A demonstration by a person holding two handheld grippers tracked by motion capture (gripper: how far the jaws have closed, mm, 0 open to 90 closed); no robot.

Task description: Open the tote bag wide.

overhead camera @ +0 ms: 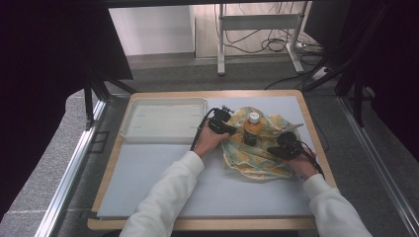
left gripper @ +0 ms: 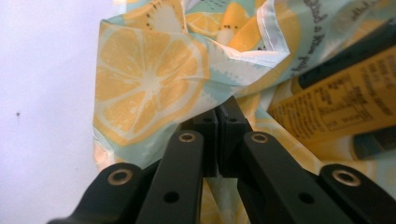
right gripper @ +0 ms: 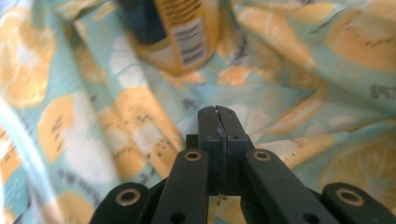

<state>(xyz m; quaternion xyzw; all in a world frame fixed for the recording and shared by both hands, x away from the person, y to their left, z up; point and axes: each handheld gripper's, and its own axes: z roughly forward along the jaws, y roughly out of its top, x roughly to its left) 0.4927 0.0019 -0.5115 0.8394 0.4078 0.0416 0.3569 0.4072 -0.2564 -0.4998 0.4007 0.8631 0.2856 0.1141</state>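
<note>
A cloth (overhead camera: 257, 160) printed with lemon slices lies crumpled on the right half of the table mat. A bottle (overhead camera: 252, 127) with a white cap and yellow label stands on its middle. My left gripper (overhead camera: 231, 130) is at the cloth's left edge, left of the bottle. Its jaws are shut on a raised fold of the cloth (left gripper: 144, 88), left gripper (left gripper: 223, 109), bottle label (left gripper: 336, 102) to the right. My right gripper (overhead camera: 272, 149) is low on the cloth, right of the bottle. Its jaws are shut with cloth (right gripper: 116, 116) pinched at the tips, right gripper (right gripper: 218, 114), bottle (right gripper: 182, 32) beyond.
A shallow white tray (overhead camera: 129, 129) sits at the back left of the table. The pale mat (overhead camera: 148, 182) spreads in front of it toward the person. A metal stand (overhead camera: 257, 22) and cables are on the floor beyond the table.
</note>
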